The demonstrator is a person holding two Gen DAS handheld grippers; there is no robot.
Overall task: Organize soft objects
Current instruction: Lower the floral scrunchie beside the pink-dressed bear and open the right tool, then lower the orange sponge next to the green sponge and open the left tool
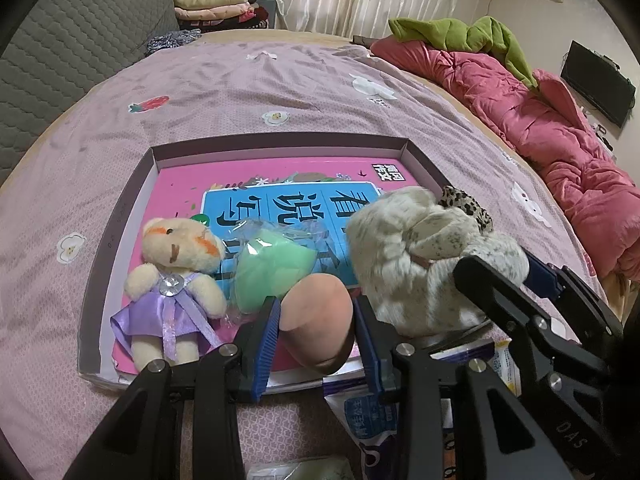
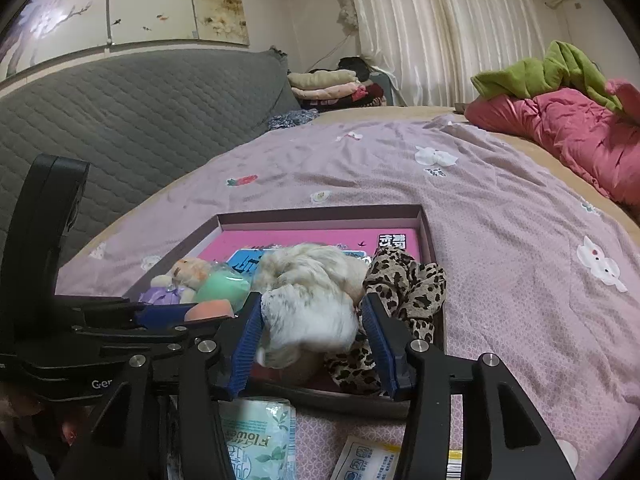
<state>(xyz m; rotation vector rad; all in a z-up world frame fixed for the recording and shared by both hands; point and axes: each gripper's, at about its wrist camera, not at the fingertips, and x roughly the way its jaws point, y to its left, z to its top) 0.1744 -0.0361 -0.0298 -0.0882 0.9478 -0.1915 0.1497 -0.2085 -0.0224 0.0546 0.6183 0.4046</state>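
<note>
A shallow purple box (image 1: 120, 216) holding a pink book (image 1: 280, 172) lies on the bed. In it sit a small teddy bear in a purple dress (image 1: 176, 284), a green sponge in clear wrap (image 1: 272, 268) and a leopard-print scrunchie (image 2: 408, 280). My left gripper (image 1: 316, 332) is shut on a peach beauty sponge (image 1: 316, 320) over the box's near edge. My right gripper (image 2: 316, 340) is shut on a fluffy white scrunchie (image 2: 312, 300), held over the box's near right part, beside the leopard scrunchie.
Tissue packets (image 2: 256, 436) lie on the pink bedsheet (image 1: 280, 92) in front of the box. A red quilt (image 1: 540, 120) with a green garment (image 1: 460, 32) is heaped at right. A grey headboard (image 2: 140, 120) and folded clothes (image 1: 216, 6) are at the back left.
</note>
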